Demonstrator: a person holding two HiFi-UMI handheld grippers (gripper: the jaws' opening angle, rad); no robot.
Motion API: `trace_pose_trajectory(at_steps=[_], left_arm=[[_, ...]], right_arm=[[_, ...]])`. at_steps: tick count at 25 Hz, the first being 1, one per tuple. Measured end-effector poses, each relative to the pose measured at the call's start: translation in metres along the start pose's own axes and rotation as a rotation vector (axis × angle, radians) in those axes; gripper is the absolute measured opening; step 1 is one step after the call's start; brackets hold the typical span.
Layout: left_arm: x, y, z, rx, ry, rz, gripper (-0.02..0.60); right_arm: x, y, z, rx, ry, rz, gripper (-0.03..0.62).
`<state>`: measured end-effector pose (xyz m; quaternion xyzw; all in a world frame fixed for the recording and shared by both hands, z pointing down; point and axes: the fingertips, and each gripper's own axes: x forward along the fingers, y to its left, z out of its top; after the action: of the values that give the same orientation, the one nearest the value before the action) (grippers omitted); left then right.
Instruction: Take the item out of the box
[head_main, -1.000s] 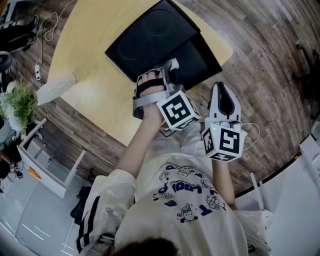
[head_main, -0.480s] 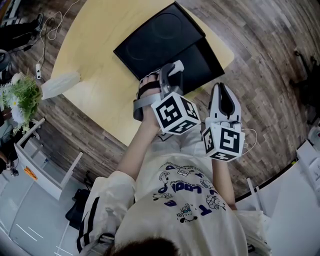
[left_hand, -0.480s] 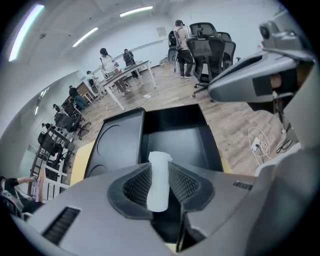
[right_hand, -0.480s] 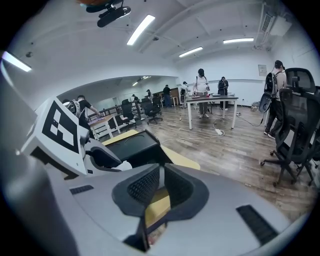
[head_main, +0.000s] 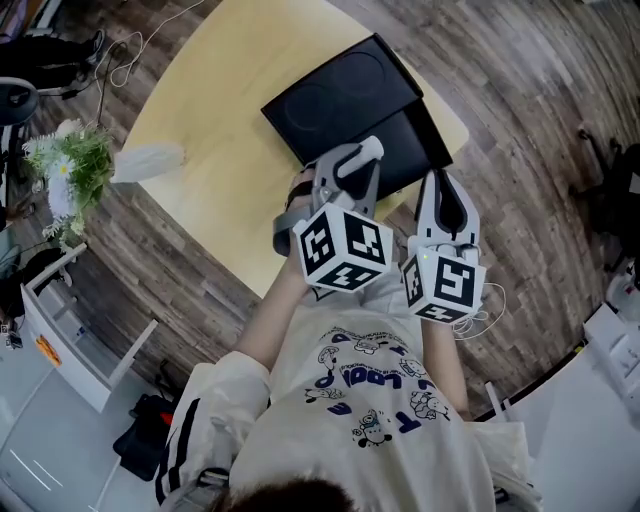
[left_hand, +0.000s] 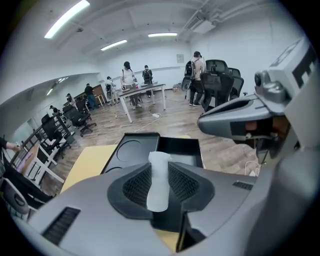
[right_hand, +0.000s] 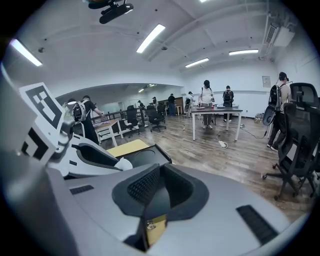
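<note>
Left gripper view looks along my left gripper (left_hand: 159, 172), whose fingers (left_hand: 136, 186) stand partly apart and clamp a slim white item (left_hand: 158, 187) upright between their pads. Beyond it the black box (left_hand: 181, 149) lies open on the yellow bench (left_hand: 87, 162), its lid folded back flat beside it. The item is held up off the box. My right gripper (right_hand: 150, 197) hangs just beside the left, near the bench's edge, its fingers (right_hand: 141, 187) closed together with nothing between them.
</note>
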<state>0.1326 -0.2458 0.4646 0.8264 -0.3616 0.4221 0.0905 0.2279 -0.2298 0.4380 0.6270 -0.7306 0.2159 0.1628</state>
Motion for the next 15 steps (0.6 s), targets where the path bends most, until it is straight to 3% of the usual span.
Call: trace_pose_trajectory(at_steps=[7, 15], left_arm=[[-0.048, 0.018, 0.012, -0.118, -0.131, 0.001, 0.112], [-0.097, 0.047, 0.032, -0.204, -0.305, 0.099, 0.112]], right_arm=[[-0.009, 0.025, 0.021, -0.036, -0.049, -0.007, 0.048], [-0.021, 0.045, 0.053, -0.05, -0.147, -0.011, 0.048]])
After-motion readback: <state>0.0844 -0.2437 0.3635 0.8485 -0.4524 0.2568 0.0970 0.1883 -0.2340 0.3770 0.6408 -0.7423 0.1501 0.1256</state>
